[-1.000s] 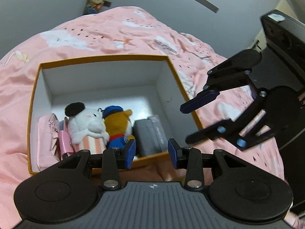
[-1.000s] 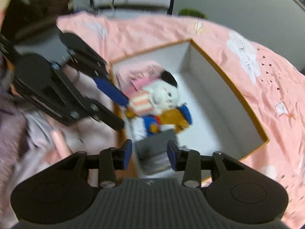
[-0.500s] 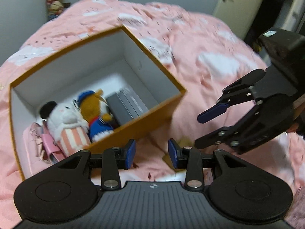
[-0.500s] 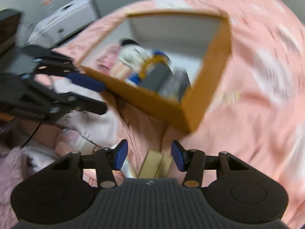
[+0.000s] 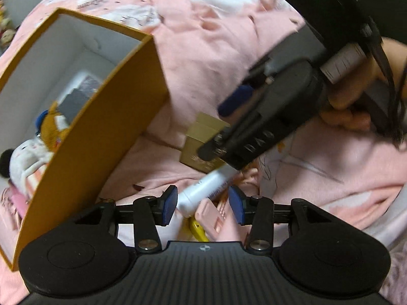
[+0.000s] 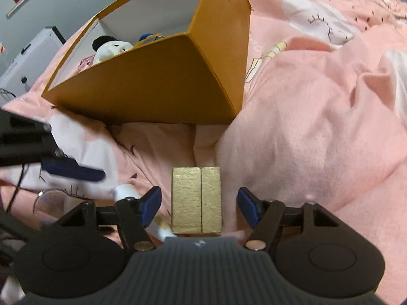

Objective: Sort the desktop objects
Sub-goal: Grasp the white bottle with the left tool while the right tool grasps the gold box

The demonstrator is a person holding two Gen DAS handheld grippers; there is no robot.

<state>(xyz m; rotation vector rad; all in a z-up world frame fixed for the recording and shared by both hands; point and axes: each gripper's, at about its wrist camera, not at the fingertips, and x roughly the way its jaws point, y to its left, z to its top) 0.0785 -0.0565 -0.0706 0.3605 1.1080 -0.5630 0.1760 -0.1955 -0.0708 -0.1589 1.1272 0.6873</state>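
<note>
An orange box (image 5: 101, 137) with a white inside stands on the pink blanket and holds a white plush (image 6: 112, 48), an orange plush and a grey case. In front of it lies a small gold box (image 6: 195, 200), between the fingers of my right gripper (image 6: 200, 206). Those jaws are opening and the pads stand clear of the box. My left gripper (image 5: 203, 204) hangs over a white tube (image 5: 203, 190) and a pink calculator-like thing (image 5: 213, 216). Its jaws are opening too and do not touch the tube. The gold box (image 5: 201, 139) also shows under the right gripper's fingers (image 5: 236, 100).
A yellow item (image 5: 197, 230) peeks out under the pink thing. A hand (image 5: 351, 101) holds the right gripper's handle. The rumpled pink blanket (image 6: 318, 127) spreads to the right. A white cabinet (image 6: 28, 58) stands beyond the box.
Both grippers have swung off the open box and sunk to the blanket in front of it. Both pairs of jaws have widened. The gold box now lies between the right fingers.
</note>
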